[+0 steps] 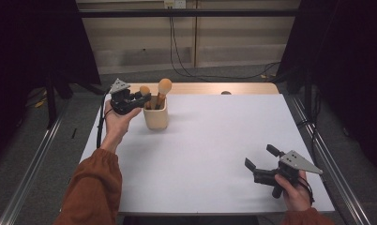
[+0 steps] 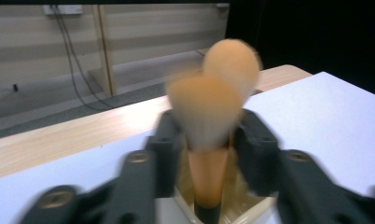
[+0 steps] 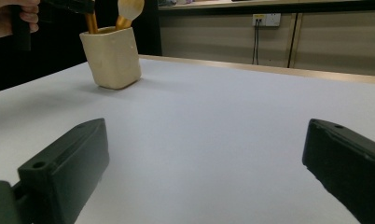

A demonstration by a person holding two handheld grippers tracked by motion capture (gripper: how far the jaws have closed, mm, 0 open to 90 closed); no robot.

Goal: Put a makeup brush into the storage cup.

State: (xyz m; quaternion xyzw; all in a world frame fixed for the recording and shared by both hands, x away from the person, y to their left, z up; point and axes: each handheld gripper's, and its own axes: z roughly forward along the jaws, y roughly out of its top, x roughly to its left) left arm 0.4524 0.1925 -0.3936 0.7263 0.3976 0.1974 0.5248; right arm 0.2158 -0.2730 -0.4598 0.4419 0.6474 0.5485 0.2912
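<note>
1. The person's left forearm, in a rust-orange sleeve (image 1: pixel 94 187), comes up from the bottom edge and angles toward the far-left part of the table (image 1: pixel 214 140). The wrist is bent back so that the left gripper (image 1: pixel 142 99) points level across at the cream cup (image 1: pixel 155 117).
2. That claw sits around the nearer makeup brush (image 2: pixel 205 116), just above the cup's rim. In the left gripper view the black jaws flank the brush's orange ferrule with a slim gap on each side, so the pads do not seem to press it. The jaws are parted narrowly.
3. The brush stands upright in the cup with a second, taller brush (image 1: pixel 164 88) right behind it. The cup stands near the table's far-left corner.
4. The right hand (image 1: pixel 297 190) rests low at the near-right corner, holding the right gripper (image 1: pixel 259 157) aimed leftward over the white surface. Its jaws stand wide with nothing between them.
5. Hard to make out: the left gripper view is smeared, so the bristles and jaw edges blur together and exact contact is uncertain. The cup's base is cut off there. In the right gripper view the left gripper is cropped at the top-left corner.
</note>
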